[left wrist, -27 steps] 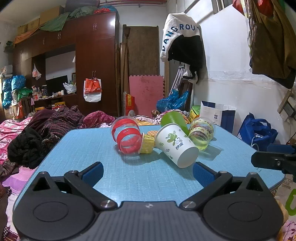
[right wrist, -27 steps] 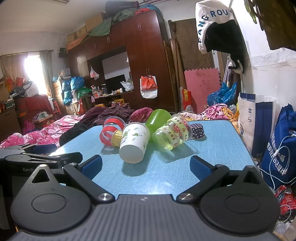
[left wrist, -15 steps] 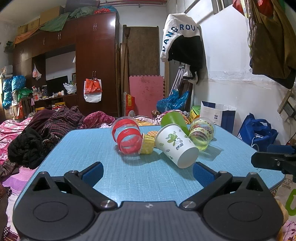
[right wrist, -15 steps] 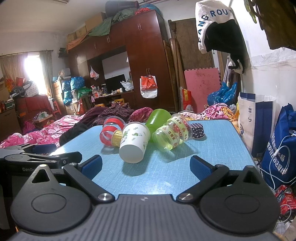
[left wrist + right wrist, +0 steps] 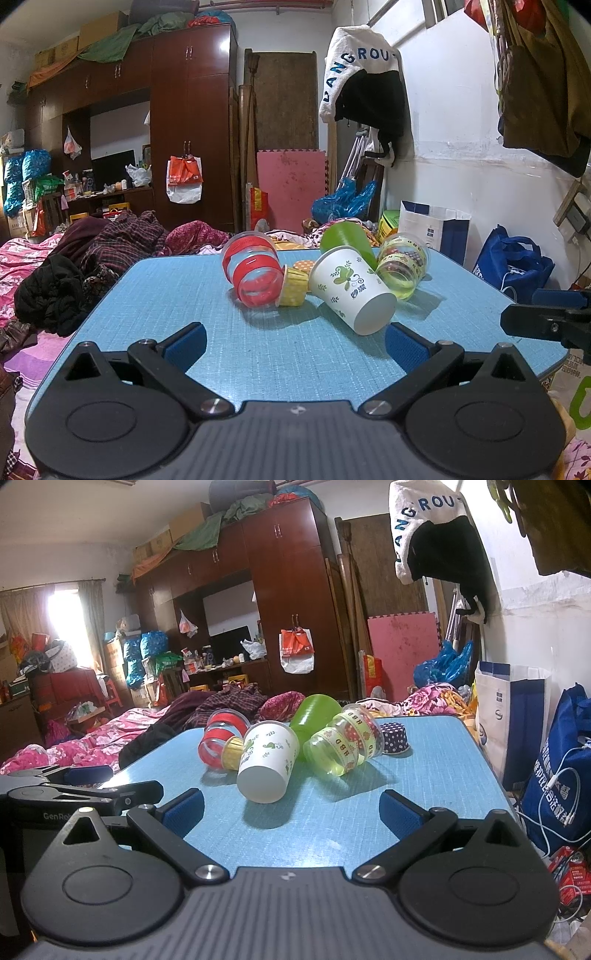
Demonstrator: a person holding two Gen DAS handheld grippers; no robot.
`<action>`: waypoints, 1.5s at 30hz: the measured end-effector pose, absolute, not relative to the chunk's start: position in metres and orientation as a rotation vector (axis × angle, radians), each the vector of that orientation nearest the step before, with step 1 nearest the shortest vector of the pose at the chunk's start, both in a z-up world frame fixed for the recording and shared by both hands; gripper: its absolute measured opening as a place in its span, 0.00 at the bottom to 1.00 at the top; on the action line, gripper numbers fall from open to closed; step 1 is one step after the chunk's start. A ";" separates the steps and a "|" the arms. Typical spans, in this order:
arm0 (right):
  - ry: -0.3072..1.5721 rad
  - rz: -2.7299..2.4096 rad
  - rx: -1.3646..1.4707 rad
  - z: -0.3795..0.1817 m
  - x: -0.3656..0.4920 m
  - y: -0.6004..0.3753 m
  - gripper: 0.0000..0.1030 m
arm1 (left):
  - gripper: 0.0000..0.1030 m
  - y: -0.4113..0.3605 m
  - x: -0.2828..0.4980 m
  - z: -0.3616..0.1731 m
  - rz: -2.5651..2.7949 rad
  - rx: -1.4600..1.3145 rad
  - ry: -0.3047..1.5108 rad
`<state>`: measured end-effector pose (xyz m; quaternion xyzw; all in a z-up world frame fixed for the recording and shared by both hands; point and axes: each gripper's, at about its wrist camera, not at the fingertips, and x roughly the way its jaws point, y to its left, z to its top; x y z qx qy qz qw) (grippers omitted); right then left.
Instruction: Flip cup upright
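The white paper cup (image 5: 351, 291) lies on its side at the centre of the frame, base toward the camera, among other tipped cups on the blue surface (image 5: 184, 295). The left gripper (image 5: 293, 341) hovers low and level in the lower frame, fingers spread wide, holding nothing. The right gripper (image 5: 291, 810) sits likewise, fingers apart, empty, short of the cup.

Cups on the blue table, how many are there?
7: red-striped cup, yellow liner, orange dotted liner, white paper cup, green cup, clear yellow cup, dark dotted liner. More may hide behind.
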<state>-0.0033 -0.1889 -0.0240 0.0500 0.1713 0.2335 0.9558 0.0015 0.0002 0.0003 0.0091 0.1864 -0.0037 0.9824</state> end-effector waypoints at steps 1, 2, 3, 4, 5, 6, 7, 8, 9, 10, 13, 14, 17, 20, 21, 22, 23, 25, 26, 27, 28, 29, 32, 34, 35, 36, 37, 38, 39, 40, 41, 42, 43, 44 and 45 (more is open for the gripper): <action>0.348 0.474 0.102 -0.024 -0.003 -0.189 0.99 | 1.00 0.000 0.001 0.000 -0.007 0.018 0.375; 0.349 0.475 0.102 -0.025 -0.003 -0.189 0.99 | 1.00 0.000 0.001 0.000 -0.007 0.018 0.375; 0.351 0.477 0.102 -0.025 -0.003 -0.188 0.99 | 1.00 0.000 0.001 0.000 -0.007 0.019 0.375; 0.351 0.478 0.102 -0.025 -0.003 -0.188 0.99 | 1.00 0.000 0.001 0.000 -0.006 0.019 0.375; 0.349 0.477 0.104 -0.025 -0.004 -0.188 0.99 | 1.00 0.000 0.001 0.000 -0.006 0.018 0.375; 0.347 0.476 0.107 -0.025 -0.004 -0.188 0.99 | 1.00 0.000 0.002 0.000 -0.007 0.018 0.375; 0.346 0.477 0.108 -0.024 -0.005 -0.188 0.99 | 1.00 0.000 0.002 0.000 -0.007 0.018 0.375; 0.346 0.478 0.109 -0.024 -0.005 -0.189 0.99 | 1.00 0.000 0.001 0.000 -0.006 0.018 0.375; 0.346 0.477 0.109 -0.024 -0.005 -0.189 0.99 | 1.00 0.000 0.002 0.000 -0.006 0.018 0.375; 0.345 0.478 0.110 -0.024 -0.005 -0.189 0.99 | 1.00 0.000 0.002 0.000 -0.007 0.018 0.376; 0.347 0.481 0.109 -0.023 -0.005 -0.189 0.99 | 1.00 0.000 0.002 0.000 -0.006 0.019 0.376; 0.348 0.482 0.107 -0.023 -0.005 -0.188 0.99 | 1.00 0.000 0.002 0.000 -0.007 0.018 0.376; 0.350 0.484 0.103 -0.022 -0.006 -0.187 0.99 | 1.00 0.000 0.002 0.000 -0.006 0.017 0.377; 0.351 0.484 0.103 -0.022 -0.006 -0.188 0.99 | 1.00 0.000 0.002 0.000 -0.006 0.017 0.377; 0.353 0.483 0.103 -0.022 -0.006 -0.188 0.99 | 1.00 0.001 0.002 0.000 -0.005 0.016 0.379; 0.354 0.483 0.103 -0.022 -0.006 -0.188 0.99 | 1.00 0.001 0.002 -0.001 -0.005 0.015 0.381; 0.355 0.483 0.103 -0.022 -0.006 -0.188 0.99 | 1.00 0.002 0.003 -0.001 -0.005 0.015 0.383; 0.359 0.482 0.102 -0.023 -0.006 -0.188 0.99 | 1.00 0.002 0.005 -0.001 -0.003 0.013 0.388; 0.359 0.483 0.101 -0.022 -0.006 -0.188 0.99 | 1.00 0.003 0.005 -0.001 -0.005 0.012 0.389; 0.358 0.483 0.102 -0.023 -0.006 -0.188 0.99 | 1.00 0.003 0.006 -0.001 -0.005 0.012 0.390; 0.358 0.483 0.101 -0.023 -0.006 -0.188 0.99 | 1.00 0.003 0.006 -0.001 -0.003 0.014 0.390; 0.358 0.482 0.101 -0.023 -0.006 -0.188 0.99 | 1.00 0.003 0.007 0.000 -0.001 0.016 0.391; 0.364 0.477 0.103 -0.024 -0.004 -0.189 0.99 | 1.00 0.008 0.013 0.006 0.003 -0.004 0.395; 0.368 0.476 0.110 -0.025 -0.003 -0.191 0.99 | 1.00 0.010 0.019 0.012 -0.006 -0.009 0.397; 0.370 0.476 0.111 -0.025 -0.003 -0.191 0.99 | 1.00 0.010 0.024 0.016 -0.010 -0.012 0.406; 0.372 0.475 0.112 -0.025 -0.003 -0.191 0.99 | 1.00 0.011 0.032 0.021 -0.017 -0.021 0.420; 0.374 0.474 0.111 -0.026 -0.003 -0.192 0.99 | 1.00 0.011 0.040 0.025 -0.028 -0.029 0.436; 0.376 0.473 0.111 -0.026 -0.003 -0.192 0.99 | 1.00 0.010 0.049 0.029 -0.036 -0.031 0.453; 0.378 0.472 0.112 -0.026 -0.002 -0.193 0.99 | 1.00 0.007 0.060 0.033 -0.043 -0.022 0.473; 0.381 0.471 0.113 -0.026 -0.001 -0.194 0.99 | 1.00 0.003 0.071 0.036 -0.047 -0.007 0.498; 0.385 0.469 0.116 -0.027 0.000 -0.195 0.99 | 1.00 -0.001 0.083 0.038 -0.044 0.009 0.526; 0.390 0.467 0.119 -0.027 0.002 -0.197 0.99 | 1.00 -0.006 0.095 0.038 -0.045 0.023 0.553; 0.395 0.464 0.122 -0.028 0.003 -0.199 0.99 | 1.00 -0.009 0.107 0.038 -0.048 0.027 0.586; 0.399 0.461 0.124 -0.028 0.004 -0.200 0.99 | 1.00 -0.012 0.118 0.038 -0.049 0.025 0.616; 0.401 0.459 0.125 -0.029 0.005 -0.202 0.99 | 1.00 -0.014 0.127 0.038 -0.050 0.018 0.640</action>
